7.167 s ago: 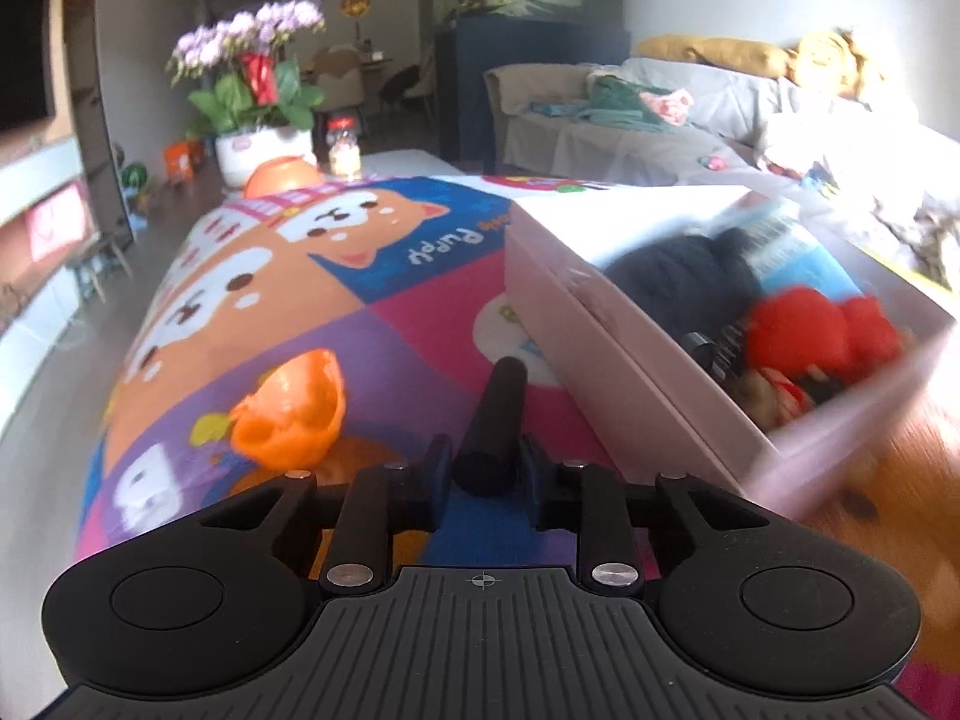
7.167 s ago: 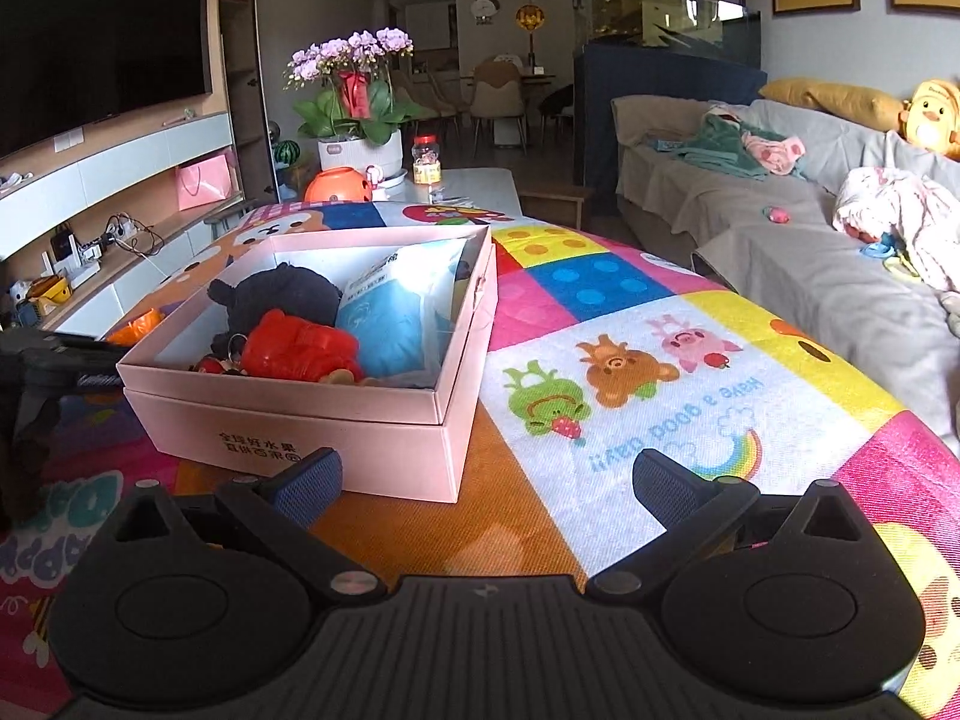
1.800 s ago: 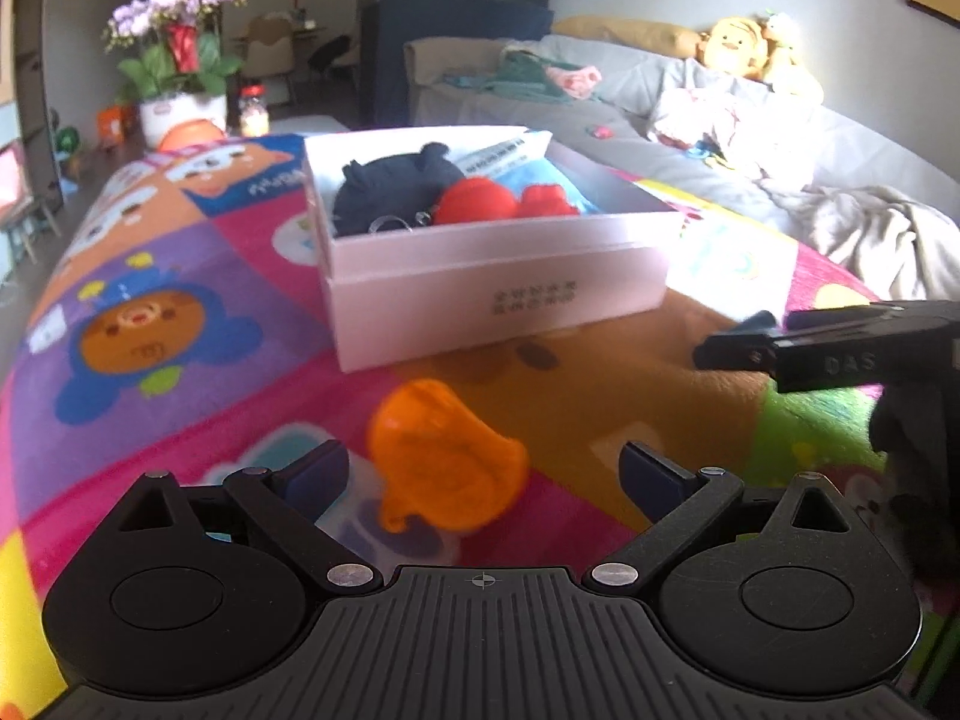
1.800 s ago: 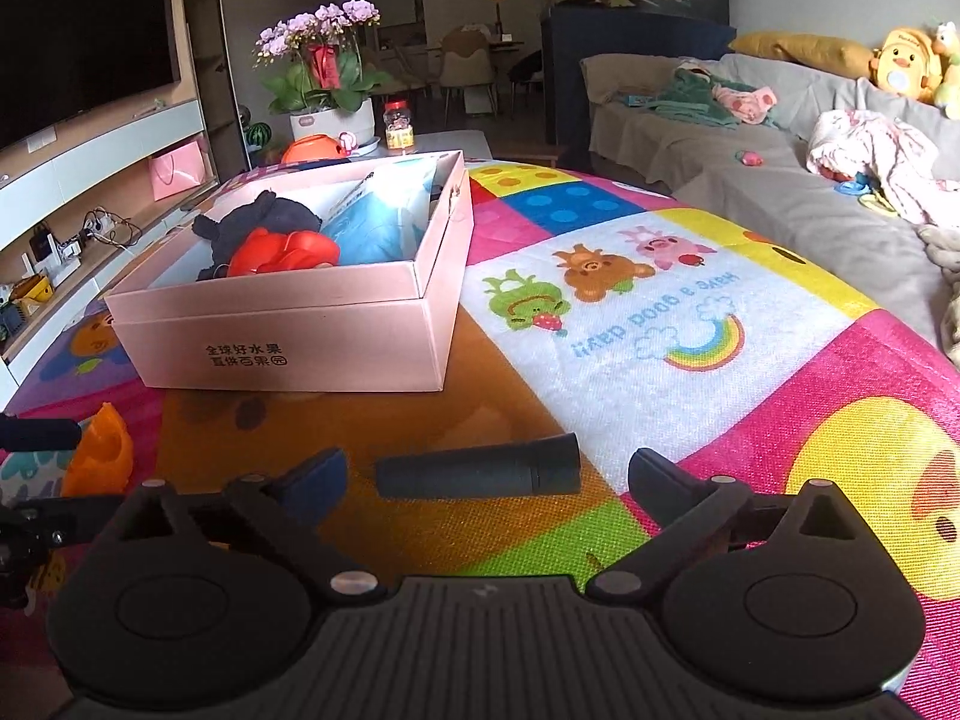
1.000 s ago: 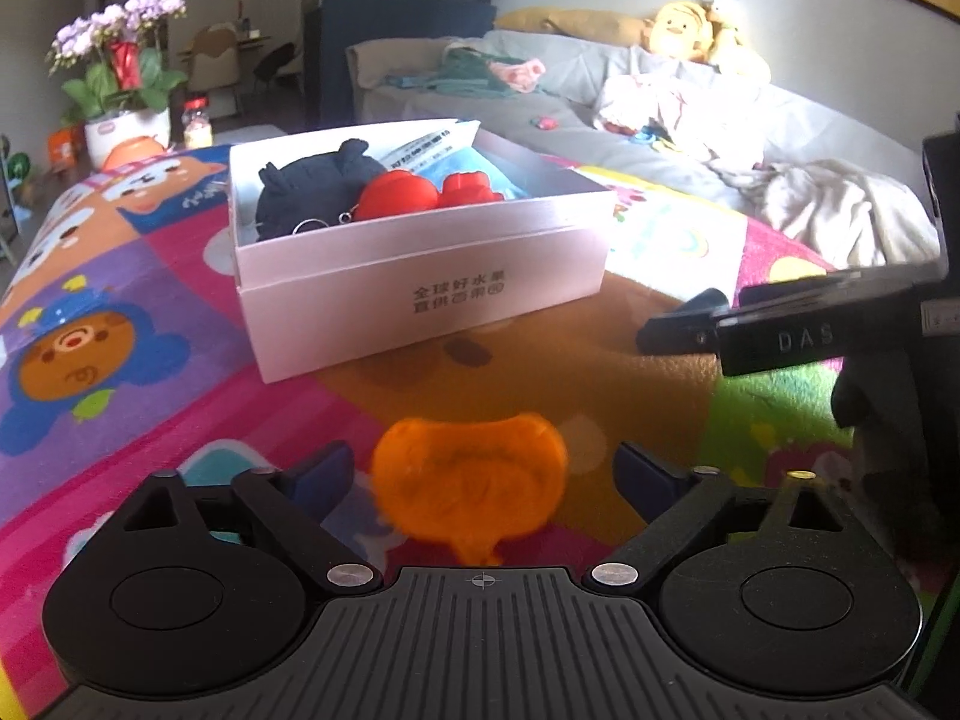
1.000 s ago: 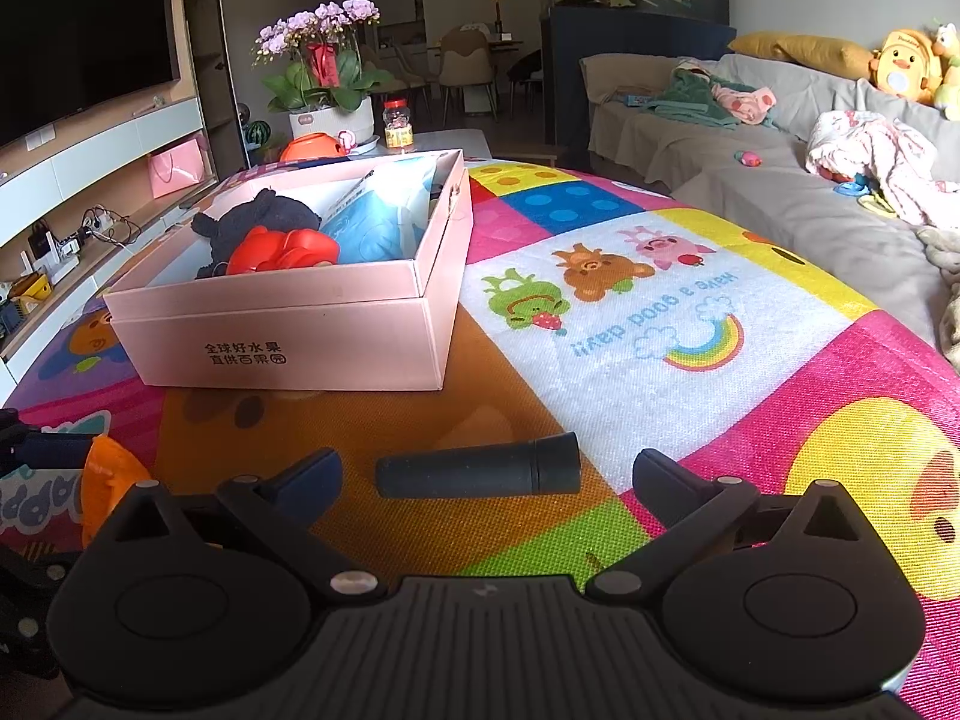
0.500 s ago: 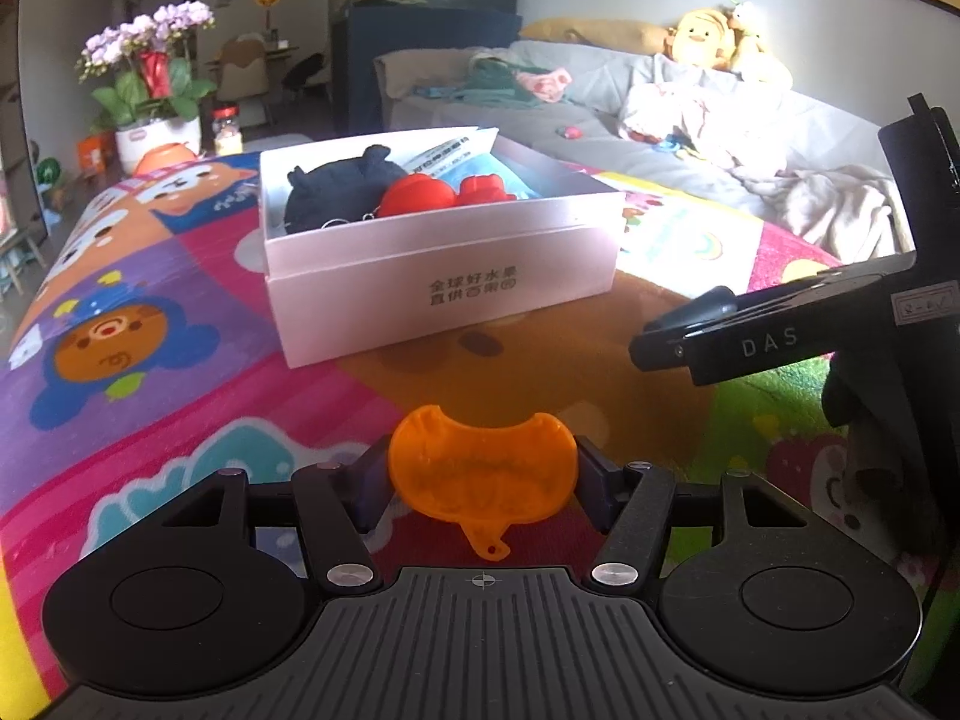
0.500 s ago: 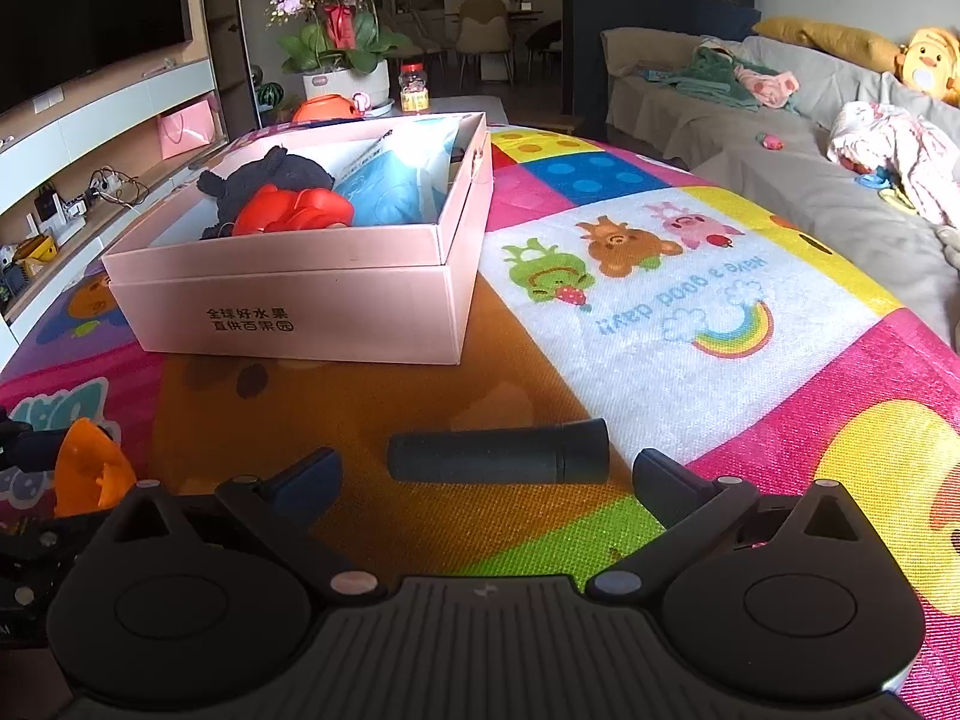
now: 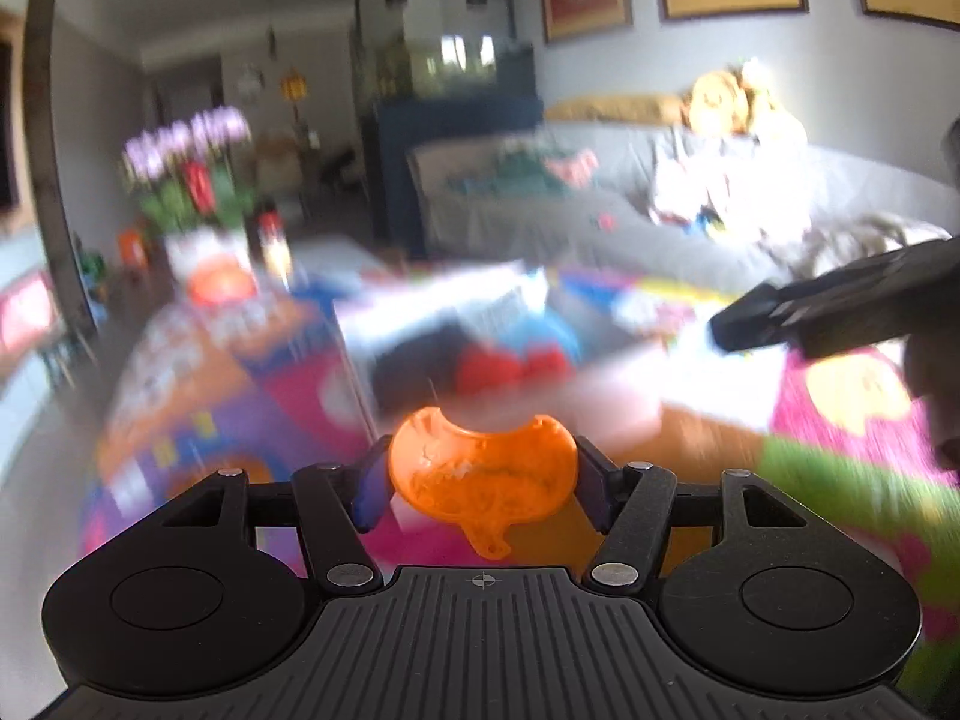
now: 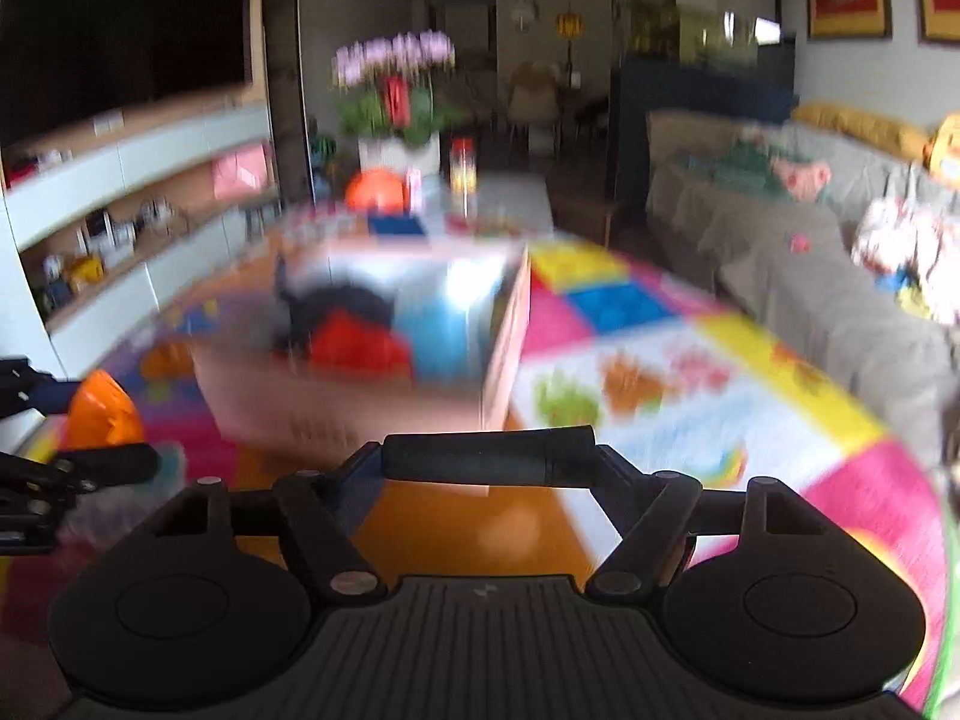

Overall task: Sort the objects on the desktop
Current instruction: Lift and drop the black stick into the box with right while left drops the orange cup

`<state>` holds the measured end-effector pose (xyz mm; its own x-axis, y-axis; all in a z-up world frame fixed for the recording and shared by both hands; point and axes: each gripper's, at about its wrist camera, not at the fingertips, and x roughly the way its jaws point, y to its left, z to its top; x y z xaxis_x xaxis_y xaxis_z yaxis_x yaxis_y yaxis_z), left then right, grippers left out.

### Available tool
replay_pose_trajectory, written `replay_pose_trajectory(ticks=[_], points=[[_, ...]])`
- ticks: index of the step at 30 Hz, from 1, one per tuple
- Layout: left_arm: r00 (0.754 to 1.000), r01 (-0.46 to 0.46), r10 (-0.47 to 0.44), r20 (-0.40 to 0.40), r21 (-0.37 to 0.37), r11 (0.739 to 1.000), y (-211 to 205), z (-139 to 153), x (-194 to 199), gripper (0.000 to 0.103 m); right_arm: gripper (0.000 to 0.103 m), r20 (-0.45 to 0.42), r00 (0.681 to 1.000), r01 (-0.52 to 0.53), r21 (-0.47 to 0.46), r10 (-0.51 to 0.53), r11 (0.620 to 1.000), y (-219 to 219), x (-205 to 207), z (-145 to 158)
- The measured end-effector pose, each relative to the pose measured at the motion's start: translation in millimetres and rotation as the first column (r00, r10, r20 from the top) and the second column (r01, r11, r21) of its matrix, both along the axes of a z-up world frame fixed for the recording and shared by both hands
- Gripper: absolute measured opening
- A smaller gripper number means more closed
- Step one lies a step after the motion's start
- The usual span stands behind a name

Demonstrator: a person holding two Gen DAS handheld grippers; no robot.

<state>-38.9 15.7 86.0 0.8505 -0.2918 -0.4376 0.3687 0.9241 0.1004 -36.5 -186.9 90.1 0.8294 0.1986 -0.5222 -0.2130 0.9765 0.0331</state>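
Observation:
My left gripper is shut on an orange plastic toy and holds it lifted, in front of the pink box. The toy also shows at the left of the right wrist view. My right gripper is shut on a black cylinder, held crosswise end to end, lifted near the pink box. The box holds a dark plush, a red toy and a blue packet. Both views are motion-blurred.
The colourful cartoon play mat covers the table. A flower pot, a jar and an orange ball stand at the far end. A grey sofa runs along the right. The right gripper's body reaches in at the right of the left wrist view.
The right gripper has closed on the black cylinder and lifted it off the mat. Both grippers have risen and moved toward the box, the left one still holding the orange toy.

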Motion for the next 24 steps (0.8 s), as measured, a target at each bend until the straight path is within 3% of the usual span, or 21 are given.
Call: replay_pose_trajectory(ticks=[3,6,7,9,12,17,20,24], points=[[0.993,-0.014,0.014,0.114,-0.003,1.0,-9,26,17,0.066,0.075,0.137,0.99,-0.023,0.07,0.014,0.997,-7,-10,52],[0.986,-0.021,0.026,0.166,-0.033,0.999,-21,39,47,0.069,0.075,0.241,0.97,-0.05,0.086,0.028,0.995,-7,-14,89],[0.986,-0.031,0.038,0.162,-0.046,0.998,-23,39,58,0.08,0.075,0.261,0.965,-0.056,0.086,0.032,0.995,-6,-12,98],[0.991,-0.066,0.073,0.113,-0.063,0.996,-25,34,73,0.09,0.075,0.288,0.957,-0.055,0.077,0.03,0.996,-3,-7,110],[0.995,-0.073,0.079,0.061,-0.091,0.993,-16,14,66,0.097,0.075,0.3,0.954,-0.035,0.056,0.017,0.998,0,1,114],[0.985,-0.17,0.167,-0.049,-0.073,0.983,5,-29,46,0.1,0.075,0.209,0.978,-0.034,0.081,0.017,0.996,5,32,106],[0.975,-0.201,0.188,-0.119,-0.104,0.974,23,-47,43,0.1,0.075,0.108,0.994,-0.049,0.13,0.035,0.99,17,66,95],[0.971,-0.202,0.183,-0.152,-0.119,0.972,31,-56,41,0.1,0.075,-0.045,0.996,-0.06,0.213,0.071,0.975,38,120,76]])
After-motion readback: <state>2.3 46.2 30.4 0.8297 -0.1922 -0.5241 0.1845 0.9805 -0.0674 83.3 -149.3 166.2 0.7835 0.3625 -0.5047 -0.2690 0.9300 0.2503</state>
